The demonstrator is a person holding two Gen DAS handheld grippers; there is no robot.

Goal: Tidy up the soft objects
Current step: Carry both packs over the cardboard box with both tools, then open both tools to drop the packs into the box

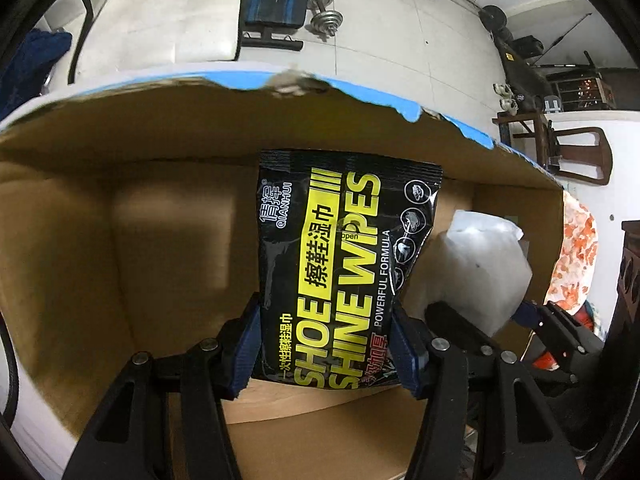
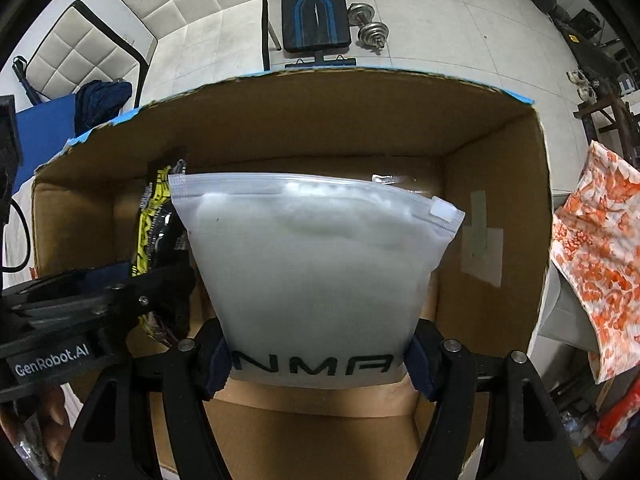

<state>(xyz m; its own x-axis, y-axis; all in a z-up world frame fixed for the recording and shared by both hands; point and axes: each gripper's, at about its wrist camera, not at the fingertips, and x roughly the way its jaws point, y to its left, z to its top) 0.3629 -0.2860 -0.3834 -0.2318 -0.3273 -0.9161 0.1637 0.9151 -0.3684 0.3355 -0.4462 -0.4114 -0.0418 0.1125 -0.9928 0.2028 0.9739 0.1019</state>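
A black and yellow shoe wipes pack (image 1: 340,248) hangs inside an open cardboard box (image 1: 160,136), and my left gripper (image 1: 326,354) is shut on its lower sides with its blue pads. To its right hangs a frosted zip bag (image 2: 316,264) with white filling, over the same box (image 2: 492,152). My right gripper (image 2: 318,364) is shut on that bag's printed bottom edge. The bag (image 1: 480,264) also shows in the left wrist view, and the wipes pack (image 2: 154,216) appears edge-on at the left of the right wrist view. Both items hide the box floor beneath them.
An orange and white patterned cloth (image 2: 600,260) lies just right of the box. On the tiled floor beyond the box stand a black and blue weight bench (image 2: 314,4), a dumbbell (image 2: 368,26) and white padded chairs (image 2: 80,56). A dark blue cloth (image 2: 102,100) sits at the left.
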